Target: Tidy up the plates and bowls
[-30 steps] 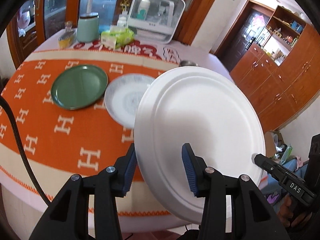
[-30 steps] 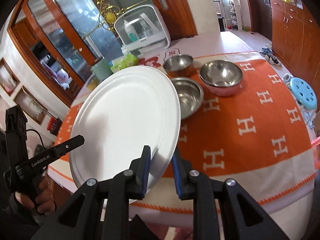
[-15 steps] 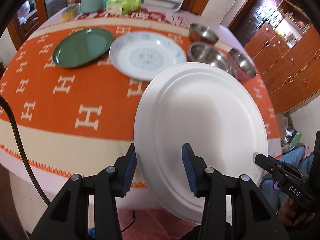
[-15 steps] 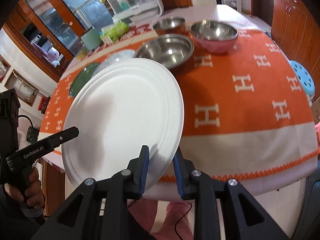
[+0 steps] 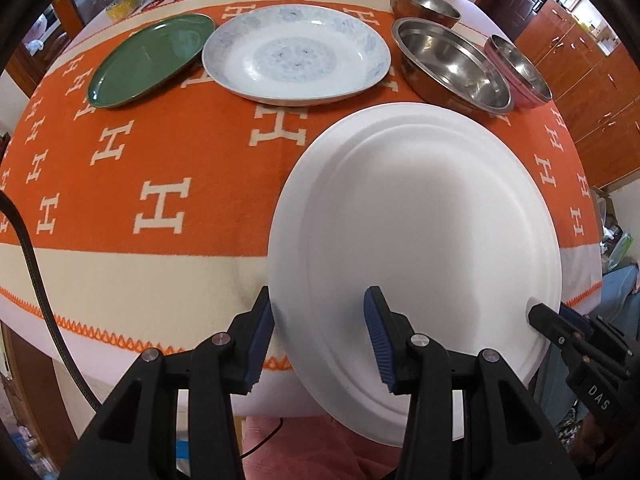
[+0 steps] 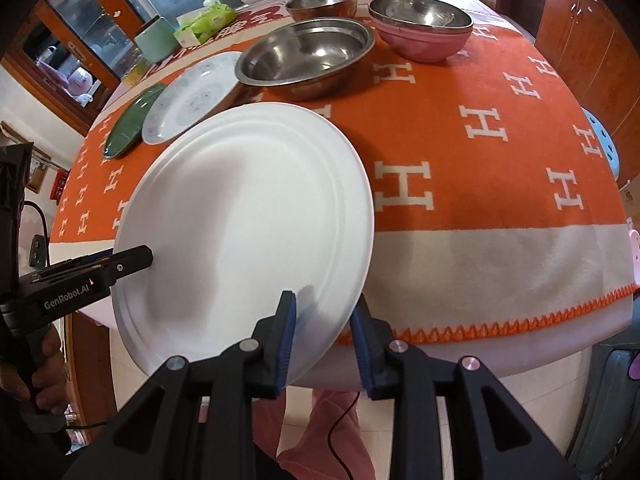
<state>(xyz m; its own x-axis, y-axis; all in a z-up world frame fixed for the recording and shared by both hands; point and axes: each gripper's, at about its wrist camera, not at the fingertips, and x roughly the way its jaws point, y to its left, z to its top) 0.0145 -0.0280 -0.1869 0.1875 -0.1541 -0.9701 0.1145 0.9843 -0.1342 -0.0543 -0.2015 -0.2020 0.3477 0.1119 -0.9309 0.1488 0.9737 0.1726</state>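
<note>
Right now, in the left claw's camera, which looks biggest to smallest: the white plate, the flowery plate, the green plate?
1. White plate, though it is nearest the camera, so that may fool us.
2. Flowery plate.
3. Green plate, seen at a slant, so its true size is unsure.

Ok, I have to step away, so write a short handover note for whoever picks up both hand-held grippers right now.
Left hand-held gripper: jaws astride the near rim of the white plate.
Right hand-held gripper: jaws opening, with the opposite rim between them.
White plate: tilted over the table's near edge, not set down.
On the orange cloth: green plate and patterned plate side by side; three steel bowls beyond, unstacked.
Done: nothing stacked.
Left: set the white plate down, gather plates, nest bowls.
</note>
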